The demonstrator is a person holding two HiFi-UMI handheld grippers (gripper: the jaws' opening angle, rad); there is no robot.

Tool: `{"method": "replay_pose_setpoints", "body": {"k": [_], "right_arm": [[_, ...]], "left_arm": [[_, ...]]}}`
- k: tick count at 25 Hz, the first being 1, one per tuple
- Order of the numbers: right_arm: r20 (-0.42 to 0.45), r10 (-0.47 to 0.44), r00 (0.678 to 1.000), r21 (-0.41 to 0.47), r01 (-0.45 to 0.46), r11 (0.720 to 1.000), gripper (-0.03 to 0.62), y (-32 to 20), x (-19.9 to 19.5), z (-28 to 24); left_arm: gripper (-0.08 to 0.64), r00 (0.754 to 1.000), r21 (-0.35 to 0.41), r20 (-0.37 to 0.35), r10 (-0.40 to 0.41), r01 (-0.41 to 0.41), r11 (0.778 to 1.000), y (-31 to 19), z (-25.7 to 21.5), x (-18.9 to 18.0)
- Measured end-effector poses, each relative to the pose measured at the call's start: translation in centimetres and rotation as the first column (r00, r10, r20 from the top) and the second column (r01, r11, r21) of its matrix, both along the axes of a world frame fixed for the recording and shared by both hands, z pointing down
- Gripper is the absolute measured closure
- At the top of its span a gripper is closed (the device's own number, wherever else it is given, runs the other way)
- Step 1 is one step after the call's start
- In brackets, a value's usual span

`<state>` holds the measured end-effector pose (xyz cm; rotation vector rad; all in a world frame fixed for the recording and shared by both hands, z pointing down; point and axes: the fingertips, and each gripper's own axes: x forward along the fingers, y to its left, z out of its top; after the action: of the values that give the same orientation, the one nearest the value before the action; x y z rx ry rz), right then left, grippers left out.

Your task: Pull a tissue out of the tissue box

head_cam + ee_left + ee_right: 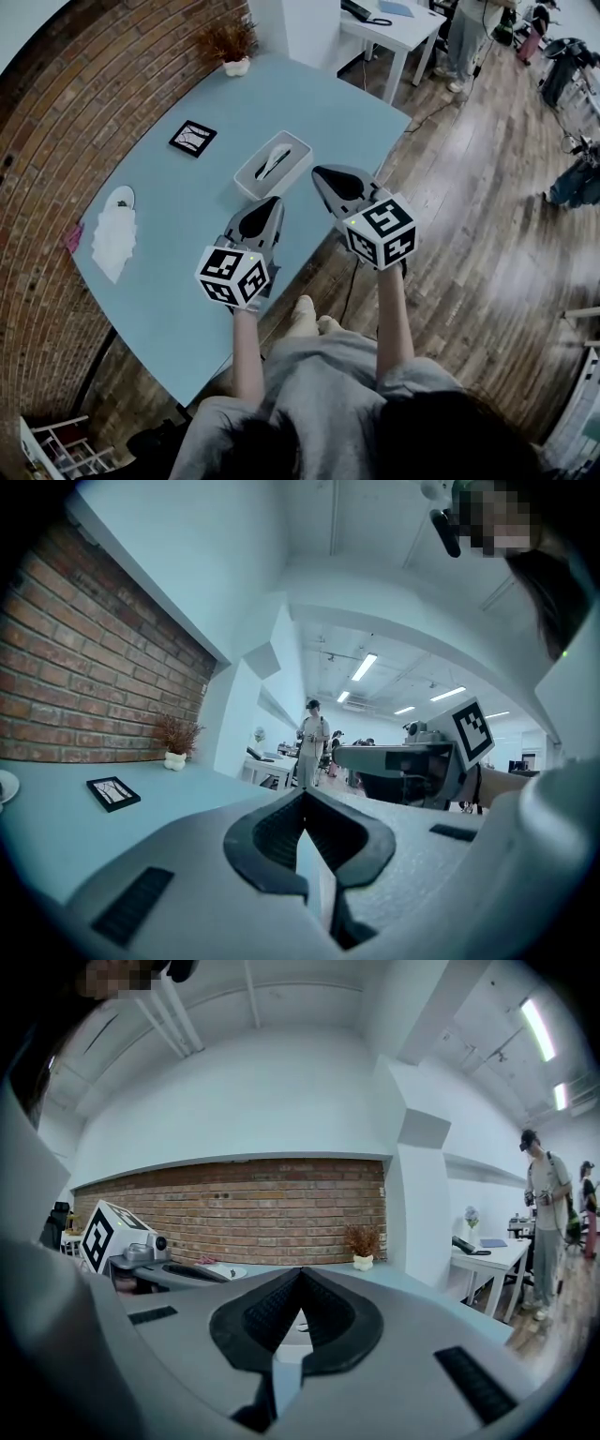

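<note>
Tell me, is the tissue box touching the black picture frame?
Apart. The head view shows bare blue table between the tissue box and the black picture frame.

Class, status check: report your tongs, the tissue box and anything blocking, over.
Left tongs shut, empty. Right tongs shut, empty. Tissue box just ahead of both, not gripped. Nothing in between.

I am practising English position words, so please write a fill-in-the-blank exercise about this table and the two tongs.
1. The left tongs and the right tongs are both ____, holding nothing.
2. In the head view, the black frame lies to the ____ of the tissue box.
3. The potted plant stands at the far end of the table, near the ____ wall.
Missing words: shut; left; brick.
</note>
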<state>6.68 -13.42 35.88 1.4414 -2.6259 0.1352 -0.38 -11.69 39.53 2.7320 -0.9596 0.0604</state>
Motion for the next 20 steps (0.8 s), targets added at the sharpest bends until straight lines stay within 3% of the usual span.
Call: {"method": "replay_pose_setpoints", "body": {"k": [11,20], "right_arm": [[-0.059,-0.006,0.998,-0.027,0.004,1.0,0.594,-5.7,-0.5,1.4],[-0.079,0.017,0.997,-0.101,-0.025,0.995,0.592,-8.8,-0.9,5.3]], "left_arm": [[0.557,1.0,-0.045,-0.018,0.004,-0.005,0.999,-6.3,1.1,-1.5],[0.557,1.0,-0.115,-0.019,-0.001,-0.001,0.993,-8.6,4.0,-3.1]]}}
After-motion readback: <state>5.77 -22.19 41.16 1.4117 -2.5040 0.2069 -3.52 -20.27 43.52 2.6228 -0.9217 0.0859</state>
